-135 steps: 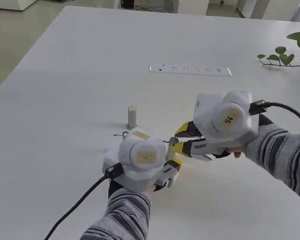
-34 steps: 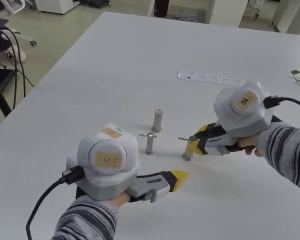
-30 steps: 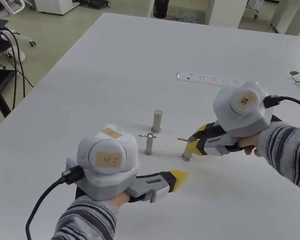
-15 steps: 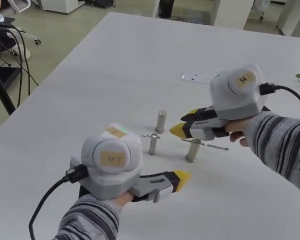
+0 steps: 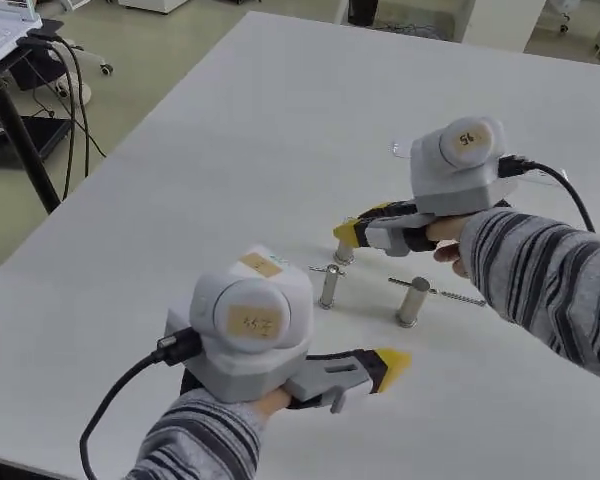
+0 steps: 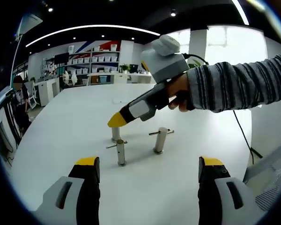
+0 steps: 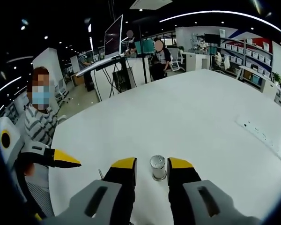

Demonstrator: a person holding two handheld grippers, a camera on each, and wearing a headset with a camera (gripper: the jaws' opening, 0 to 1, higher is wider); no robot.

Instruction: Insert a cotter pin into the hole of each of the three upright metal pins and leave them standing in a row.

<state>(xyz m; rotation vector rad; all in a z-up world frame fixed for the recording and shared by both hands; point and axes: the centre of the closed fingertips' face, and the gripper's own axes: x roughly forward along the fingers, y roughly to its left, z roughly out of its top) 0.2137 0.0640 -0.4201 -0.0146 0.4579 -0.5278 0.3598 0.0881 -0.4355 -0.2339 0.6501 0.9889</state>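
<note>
The left hand-held gripper [image 5: 390, 360] hangs nearest, jaws wide and empty. Beyond it, on the table [image 5: 230, 150], stand one metal pin [image 5: 329, 287] and a second metal pin [image 5: 412, 302], each with a cotter pin [image 5: 450, 295] through it. Farthest is the right hand-held gripper [image 5: 347, 232], its jaws narrow, with the third metal pin [image 7: 158, 168] between them and not gripped.

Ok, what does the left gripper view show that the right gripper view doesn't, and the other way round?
Left gripper view: the near pin and the right pin, each with a cotter pin through it. Right gripper view: a power strip, a monitor and people. Both: the table, the bare pin, the left hand-held gripper and the right hand-held gripper.
</note>
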